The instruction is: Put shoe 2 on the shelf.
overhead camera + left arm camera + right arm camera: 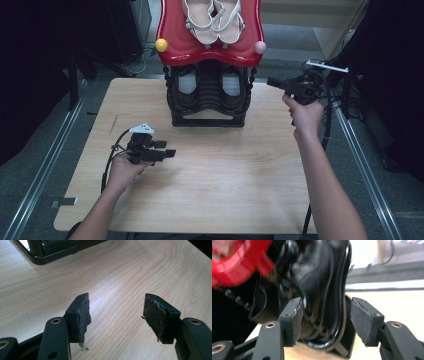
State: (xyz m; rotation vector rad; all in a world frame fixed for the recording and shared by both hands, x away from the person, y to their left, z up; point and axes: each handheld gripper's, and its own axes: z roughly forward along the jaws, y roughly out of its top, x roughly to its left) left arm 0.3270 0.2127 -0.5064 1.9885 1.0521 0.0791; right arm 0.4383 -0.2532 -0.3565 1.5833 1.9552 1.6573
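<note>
A two-tier shoe rack stands at the far middle of the wooden table [200, 180]. A pair of white sandals [214, 17] lies on its red top shelf [210, 50]. Two dark shoes with pale insoles [187, 85] sit in the black lower tier [207, 120]. My right gripper [271, 82] hovers just right of the rack, pointing left at the lower tier. Its jaws are open [325, 305], with the blurred glossy black tier [327, 277] close ahead and nothing gripped. My left gripper [170, 151] rests low over the table's left part, open and empty [116, 302].
A yellow ball [161, 45] and a pink ball [260, 47] cap the red shelf's front corners. The rack's black base [50, 255] lies ahead and left of the left gripper. Metal floor rails [45, 165] run along both sides of the table. Dark equipment stands at both sides.
</note>
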